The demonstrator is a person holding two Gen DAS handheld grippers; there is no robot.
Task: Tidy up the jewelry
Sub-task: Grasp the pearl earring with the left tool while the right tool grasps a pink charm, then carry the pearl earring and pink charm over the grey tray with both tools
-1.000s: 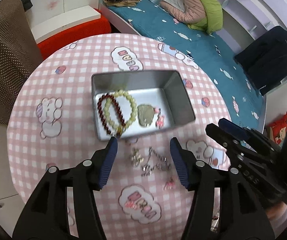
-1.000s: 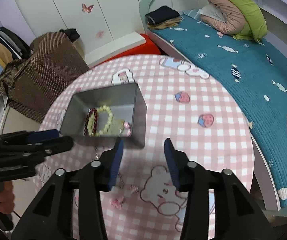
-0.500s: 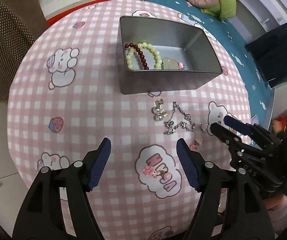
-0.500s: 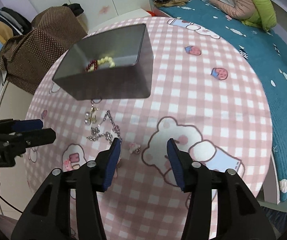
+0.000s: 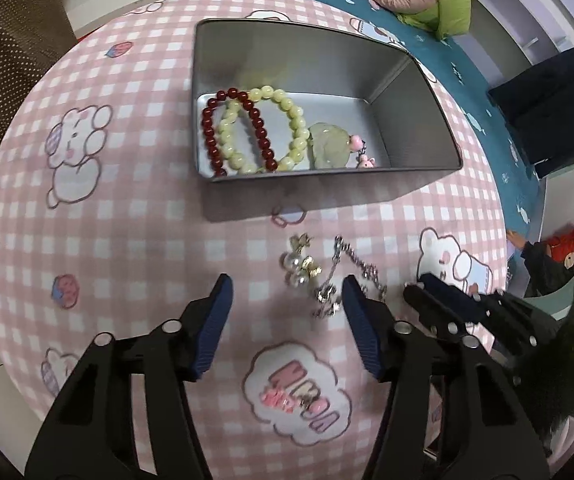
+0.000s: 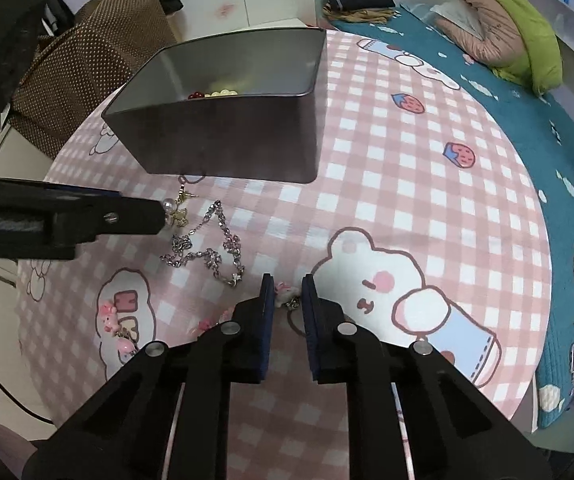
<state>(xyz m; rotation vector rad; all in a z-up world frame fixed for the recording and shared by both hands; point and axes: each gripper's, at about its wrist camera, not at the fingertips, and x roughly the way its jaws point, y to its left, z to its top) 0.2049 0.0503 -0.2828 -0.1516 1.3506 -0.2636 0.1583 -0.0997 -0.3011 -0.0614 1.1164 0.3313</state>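
The left gripper (image 5: 285, 294) is held wide open near the pearl earrings (image 5: 299, 267); the right gripper (image 6: 288, 295) is narrowed around, seemingly, a pink charm (image 6: 285, 290).

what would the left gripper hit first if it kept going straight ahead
Probably the pearl earrings lying just ahead between the open left gripper fingers, with the silver chain beside them. Beyond sits the metal box. Its height above the tablecloth is unclear.

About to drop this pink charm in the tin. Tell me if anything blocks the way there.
The right hand-held gripper has closed around the pink charm. The chain lies left of the path; only the tin's near wall must be cleared.
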